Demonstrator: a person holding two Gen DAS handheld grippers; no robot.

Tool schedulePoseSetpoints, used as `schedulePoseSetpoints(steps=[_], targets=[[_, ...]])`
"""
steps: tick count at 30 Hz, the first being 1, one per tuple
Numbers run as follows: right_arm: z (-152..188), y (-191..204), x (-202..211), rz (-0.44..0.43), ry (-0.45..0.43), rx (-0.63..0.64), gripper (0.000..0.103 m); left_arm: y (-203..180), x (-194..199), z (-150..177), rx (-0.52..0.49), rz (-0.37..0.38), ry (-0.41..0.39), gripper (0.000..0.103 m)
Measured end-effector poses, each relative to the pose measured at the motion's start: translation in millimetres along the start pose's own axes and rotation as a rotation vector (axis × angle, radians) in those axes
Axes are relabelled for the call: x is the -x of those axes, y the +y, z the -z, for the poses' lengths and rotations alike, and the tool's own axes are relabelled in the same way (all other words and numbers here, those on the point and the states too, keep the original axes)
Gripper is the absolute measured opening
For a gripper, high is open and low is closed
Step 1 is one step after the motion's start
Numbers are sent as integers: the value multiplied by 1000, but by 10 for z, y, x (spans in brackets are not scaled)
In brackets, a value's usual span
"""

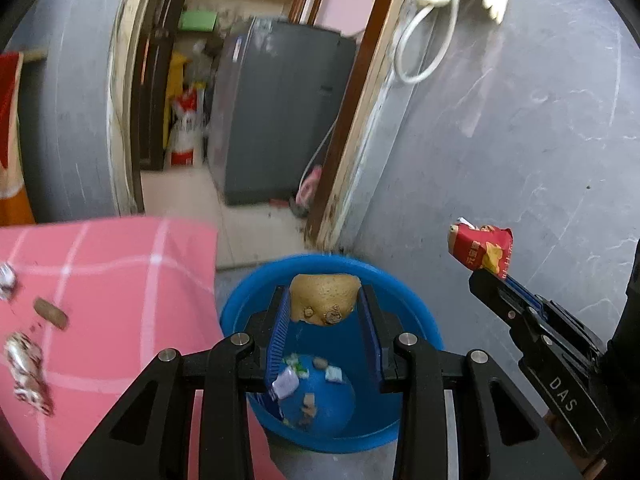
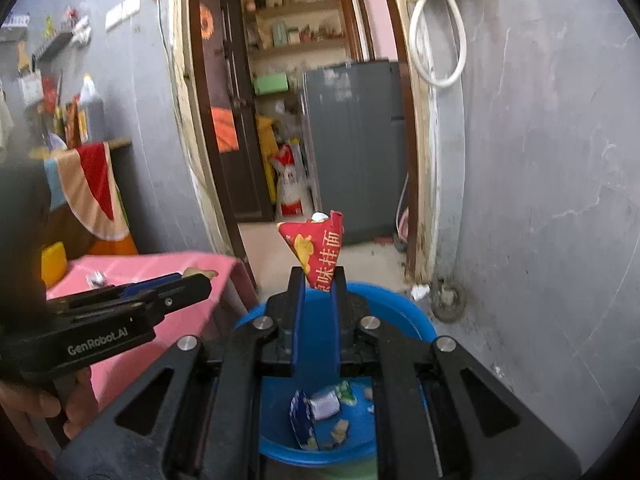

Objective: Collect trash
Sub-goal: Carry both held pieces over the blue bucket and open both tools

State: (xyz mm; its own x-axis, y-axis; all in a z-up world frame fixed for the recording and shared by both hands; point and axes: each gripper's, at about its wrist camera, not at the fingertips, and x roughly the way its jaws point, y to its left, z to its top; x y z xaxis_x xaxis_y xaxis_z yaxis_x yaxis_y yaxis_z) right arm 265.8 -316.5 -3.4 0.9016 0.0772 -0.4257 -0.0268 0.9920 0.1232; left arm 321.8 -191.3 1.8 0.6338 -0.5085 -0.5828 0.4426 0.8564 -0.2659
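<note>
- My left tool (image 1: 324,300) is clamped on a tan, lumpy scrap of food (image 1: 323,298), maybe a potato piece, pinched between its blue ribbed pads and held above the blue basin (image 1: 416,320)
- My right tool (image 2: 320,280) is closed tight on a crumpled red noodle wrapper (image 2: 316,246) with yellow print and white characters; the wrapper sticks up from the narrow gap between the pads
- In the left wrist view that same right tool (image 1: 494,276) sits to the right of the basin, wrapper (image 1: 482,246) at its tip, in front of the grey wall (image 1: 520,120)
- The blue basin (image 2: 412,320) stands on the floor just beside the pink checked bench (image 1: 120,280), and already holds small wrappers and crumbs, among them a white and blue packet (image 2: 306,416)
- On the bench I see more litter: a brown flat piece (image 1: 50,314), a crumpled patterned wrapper (image 1: 28,372) and a silvery bit (image 1: 6,280) at the left edge
- In the right wrist view the left tool (image 2: 196,280) reaches in from the left over the bench, with a hand (image 2: 36,408) below it
- Behind the basin an open doorway (image 1: 248,216) shows a grey appliance (image 1: 280,120) and shelves
</note>
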Motion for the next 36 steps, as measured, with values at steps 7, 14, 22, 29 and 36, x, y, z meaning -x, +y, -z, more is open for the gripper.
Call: schedulePoseSetpoints(steps=[7, 14, 22, 29, 36], targets=[[96, -85, -183, -8, 96, -10, 12, 48, -202, 78, 25, -10, 96, 30], [178, -163, -338, -30, 189, -36, 14, 96, -323, 132, 35, -16, 173, 30], [193, -161, -346, -21, 206, -45, 19, 103, -292, 161, 29, -27, 182, 38], [118, -168, -234, -1, 145, -61, 35, 135, -122, 113, 40, -40, 108, 49], [-7, -52, -71, 22, 33, -45, 57, 222, 276, 26, 50, -85, -35, 69]])
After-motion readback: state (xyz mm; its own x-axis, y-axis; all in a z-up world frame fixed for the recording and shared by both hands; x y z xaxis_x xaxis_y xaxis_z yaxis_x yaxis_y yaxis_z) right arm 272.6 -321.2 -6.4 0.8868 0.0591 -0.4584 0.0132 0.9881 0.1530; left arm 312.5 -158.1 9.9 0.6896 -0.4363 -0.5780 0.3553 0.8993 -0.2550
